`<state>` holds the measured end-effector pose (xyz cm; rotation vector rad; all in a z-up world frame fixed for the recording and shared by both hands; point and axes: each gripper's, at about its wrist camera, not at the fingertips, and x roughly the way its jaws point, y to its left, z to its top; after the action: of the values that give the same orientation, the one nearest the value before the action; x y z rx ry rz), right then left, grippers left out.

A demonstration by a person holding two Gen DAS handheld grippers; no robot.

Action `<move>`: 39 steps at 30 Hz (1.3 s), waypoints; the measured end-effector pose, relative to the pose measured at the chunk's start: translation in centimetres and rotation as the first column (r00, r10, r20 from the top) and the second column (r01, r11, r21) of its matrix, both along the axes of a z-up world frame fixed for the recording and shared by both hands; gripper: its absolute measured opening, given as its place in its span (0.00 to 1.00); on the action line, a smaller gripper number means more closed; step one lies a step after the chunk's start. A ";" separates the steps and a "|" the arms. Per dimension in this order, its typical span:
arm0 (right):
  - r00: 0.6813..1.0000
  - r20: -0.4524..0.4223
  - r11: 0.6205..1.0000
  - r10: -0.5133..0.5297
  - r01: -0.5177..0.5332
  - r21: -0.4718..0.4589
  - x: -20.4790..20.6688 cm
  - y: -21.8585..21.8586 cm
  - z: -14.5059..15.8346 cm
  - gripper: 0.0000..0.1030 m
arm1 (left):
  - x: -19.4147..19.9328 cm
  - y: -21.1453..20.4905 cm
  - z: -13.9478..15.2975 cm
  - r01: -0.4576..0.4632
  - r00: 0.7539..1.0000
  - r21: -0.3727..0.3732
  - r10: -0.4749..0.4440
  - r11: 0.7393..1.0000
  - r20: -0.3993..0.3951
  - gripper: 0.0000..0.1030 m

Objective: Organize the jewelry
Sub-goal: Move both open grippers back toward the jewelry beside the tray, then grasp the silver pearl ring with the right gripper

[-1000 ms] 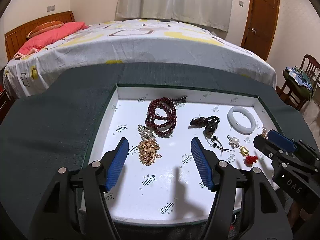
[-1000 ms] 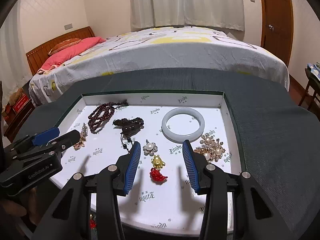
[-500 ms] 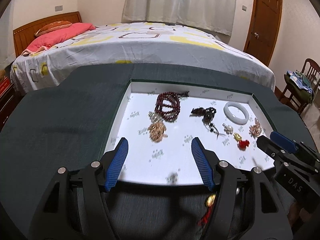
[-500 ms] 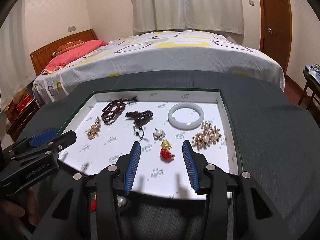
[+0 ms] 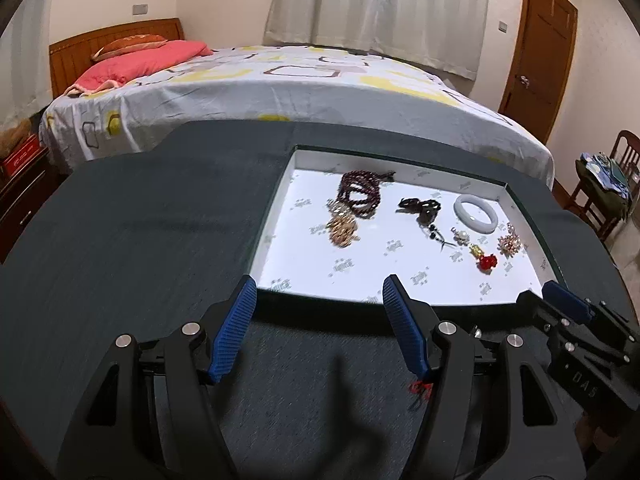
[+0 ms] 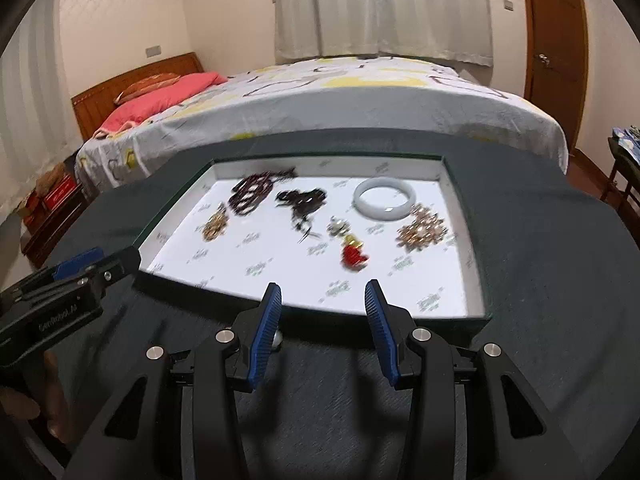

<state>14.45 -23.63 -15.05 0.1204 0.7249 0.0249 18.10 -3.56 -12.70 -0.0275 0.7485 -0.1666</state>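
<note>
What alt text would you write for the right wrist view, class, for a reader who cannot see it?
A shallow white-lined tray on a dark grey cloth-covered table holds a white jade-like bangle, dark red bead strings, a red and gold charm and a gold pearl brooch. The right hand-held gripper hovers open at its near edge, holding nothing.

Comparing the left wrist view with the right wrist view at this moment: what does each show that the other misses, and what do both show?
Left wrist only: a wooden chair piled with clothes at the right edge, a red tassel on the dark cloth behind the left gripper's finger.

Right wrist only: a hand holding the left gripper, a pale bead beside the right gripper's finger.

Both: the white-lined tray, white jade bangle, dark red bead string, bed, door; both grippers open, empty.
</note>
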 end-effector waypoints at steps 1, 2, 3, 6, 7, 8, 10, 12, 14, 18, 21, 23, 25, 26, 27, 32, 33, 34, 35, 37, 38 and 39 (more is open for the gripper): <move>1.000 -0.007 1.000 0.008 -0.008 0.002 0.0 0.3 -0.2 0.42 | -0.1 0.2 -0.1 -0.004 1.000 0.001 0.004 1.000 -0.001 0.62; 1.000 -0.016 1.000 0.018 -0.018 0.002 0.0 0.7 -0.4 0.42 | -0.2 0.4 -0.1 -0.010 1.000 0.003 0.010 1.000 -0.002 0.62; 0.999 -0.023 1.000 0.023 -0.023 -0.001 0.1 0.9 -0.6 0.42 | -0.3 0.6 -0.2 -0.014 1.000 0.004 0.015 1.000 -0.002 0.62; 0.998 -0.050 0.999 0.041 -0.042 -0.012 0.4 1.8 -1.3 0.42 | -0.3 1.0 -0.3 -0.025 1.000 -0.001 0.025 1.000 -0.007 0.62; 0.997 -0.056 0.999 0.044 -0.044 -0.016 0.6 2.0 -1.4 0.42 | -0.3 1.1 -0.4 -0.027 1.000 -0.003 0.027 1.000 -0.008 0.62; 0.997 -0.067 0.999 0.047 -0.048 -0.023 0.8 2.3 -1.7 0.42 | -0.3 1.1 -0.4 -0.028 1.000 -0.003 0.028 1.000 -0.009 0.62; 0.995 -0.083 0.998 0.048 -0.051 -0.025 1.1 2.4 -2.2 0.42 | -0.3 1.1 -0.4 -0.026 1.000 -0.003 0.026 1.000 -0.010 0.62; 0.994 -0.100 0.998 0.049 -0.051 -0.022 1.4 2.4 -2.7 0.41 | -0.4 1.1 -0.5 -0.023 1.000 0.000 0.023 1.000 -0.010 0.62; 0.991 -0.118 0.998 0.054 -0.057 -0.019 1.5 2.4 -3.1 0.36 | -0.4 1.0 -0.7 -0.018 1.000 0.002 0.018 1.000 -0.015 0.62; 0.990 -0.126 0.998 0.070 -0.070 -0.002 1.6 2.3 -3.3 0.24 | -0.4 0.7 -1.1 -0.013 1.000 0.006 0.013 1.000 -0.023 0.62; 0.988 -0.128 0.996 0.089 -0.090 0.000 1.5 2.6 -3.2 0.14 | -0.4 0.6 -1.2 -0.010 1.000 0.008 0.011 1.000 -0.027 0.62; 0.988 -0.128 0.996 0.091 -0.092 0.000 1.4 2.6 -3.2 0.14 | -0.5 0.5 -1.2 -0.009 1.000 0.009 0.009 1.000 -0.027 0.62; 0.987 -0.129 0.996 0.091 -0.091 0.007 1.3 2.4 -3.1 0.14 | -0.5 0.4 -1.2 -0.007 1.000 0.010 0.007 1.000 -0.027 0.62; 0.988 -0.126 0.996 0.088 -0.088 0.010 1.2 2.3 -3.0 0.14 | -0.5 0.4 -1.3 -0.006 1.000 0.011 0.007 1.000 -0.028 0.62; 0.989 -0.123 0.996 0.086 -0.085 0.012 1.0 2.1 -2.9 0.14 | -0.5 0.3 -1.3 -0.006 1.000 0.011 0.006 1.000 -0.028 0.62; 0.992 -0.103 0.997 0.071 -0.070 0.011 0.3 1.0 -2.0 0.14 | -0.8 -0.2 -1.2 0.006 1.000 0.010 -0.005 1.000 -0.029 0.62; 0.993 -0.101 0.998 0.066 -0.065 0.012 0.1 0.7 -2.0 0.14 | -0.9 -0.4 -1.3 0.011 1.000 0.013 -0.011 1.000 -0.029 0.62; 0.993 -0.098 0.998 0.061 -0.060 0.013 0.0 0.5 -1.8 0.14 | -1.0 -0.6 -1.3 0.016 0.999 0.015 -0.015 1.000 -0.029 0.62; 0.994 -0.096 0.998 0.056 -0.054 0.014 -0.2 0.1 -1.8 0.14 | -1.1 -0.7 -1.3 0.020 0.999 0.016 -0.019 1.000 -0.030 0.62; 0.995 -0.092 0.999 0.043 -0.042 0.013 -0.7 -0.7 -1.6 0.14 | -1.4 -1.3 -1.4 0.030 0.999 0.019 -0.030 0.999 -0.032 0.62; 0.995 -0.091 0.999 0.036 -0.035 0.013 -1.0 -1.1 -1.6 0.14 | -1.5 -1.5 -1.4 0.034 0.999 0.021 -0.034 0.999 -0.033 0.62; 0.996 -0.090 0.999 0.030 -0.029 0.014 -1.2 -1.5 -1.5 0.14 | -1.7 -1.9 -1.5 0.042 0.999 0.022 -0.041 0.999 -0.036 0.62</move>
<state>13.27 -25.10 -16.60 0.1236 0.8166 0.0526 16.45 -5.44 -14.19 0.0069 0.7864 -0.1978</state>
